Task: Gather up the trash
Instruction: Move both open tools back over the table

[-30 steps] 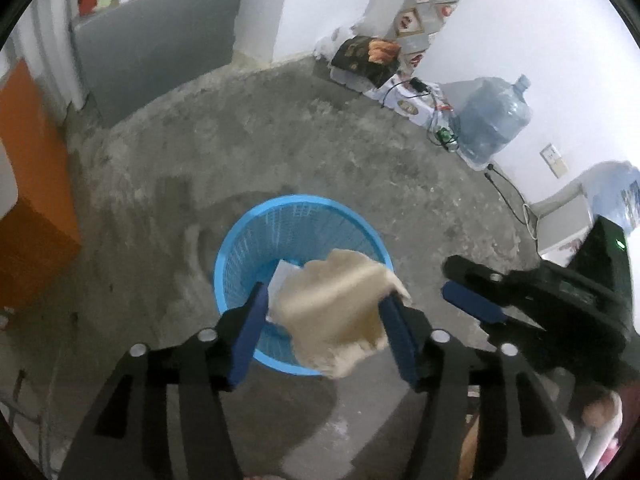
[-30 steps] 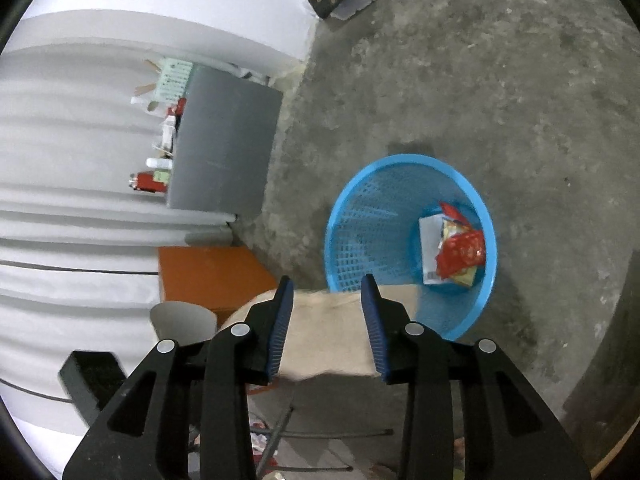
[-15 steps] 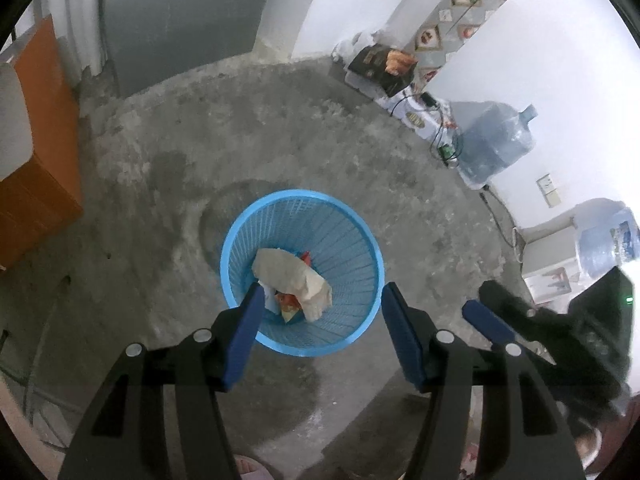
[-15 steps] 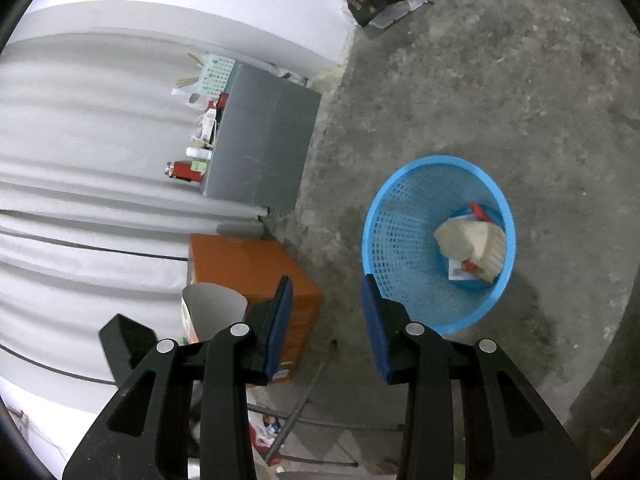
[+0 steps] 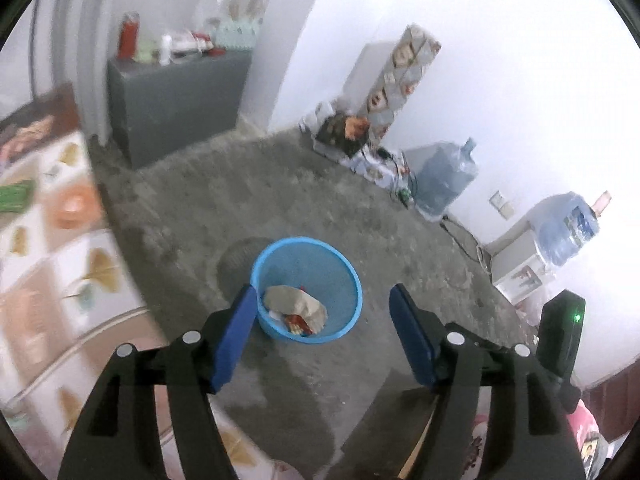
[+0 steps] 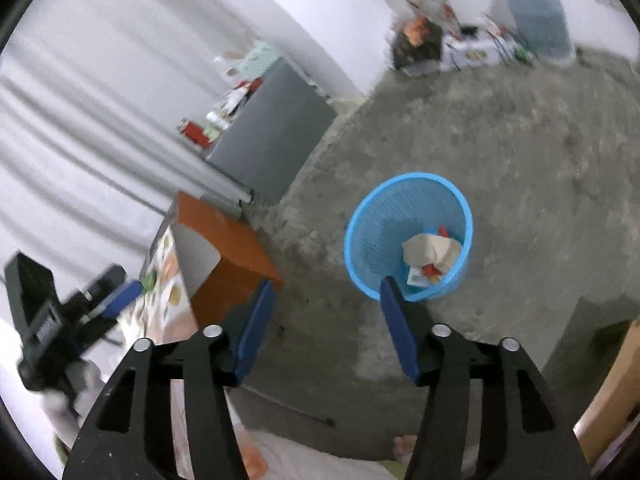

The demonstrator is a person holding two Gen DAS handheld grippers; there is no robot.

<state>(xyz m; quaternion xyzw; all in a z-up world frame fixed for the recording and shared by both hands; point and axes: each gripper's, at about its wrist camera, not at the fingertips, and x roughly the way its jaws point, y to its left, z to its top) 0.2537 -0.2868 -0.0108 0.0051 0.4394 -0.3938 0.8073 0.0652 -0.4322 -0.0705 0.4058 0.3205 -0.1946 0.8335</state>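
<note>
A blue mesh basket (image 5: 346,268) stands on the grey concrete floor; it also shows in the right wrist view (image 6: 370,232). Inside lie a crumpled brown paper piece (image 5: 294,304) and red and white wrappers (image 6: 426,274). My left gripper (image 5: 322,336) is open and empty, high above the basket's near side. My right gripper (image 6: 326,322) is open and empty, above the floor left of the basket. The left gripper (image 6: 116,304) also shows at the left of the right wrist view.
A table with a patterned cloth (image 5: 48,264) is at the left. An orange cabinet (image 6: 228,256) and a grey cabinet (image 5: 176,96) with bottles stand by the wall. Water jugs (image 5: 446,176), boxes and cables line the far wall.
The brown paper left both grippers and fell into the basket. Both grippers have opened, risen and pulled back from the basket; the table has come into the left view.
</note>
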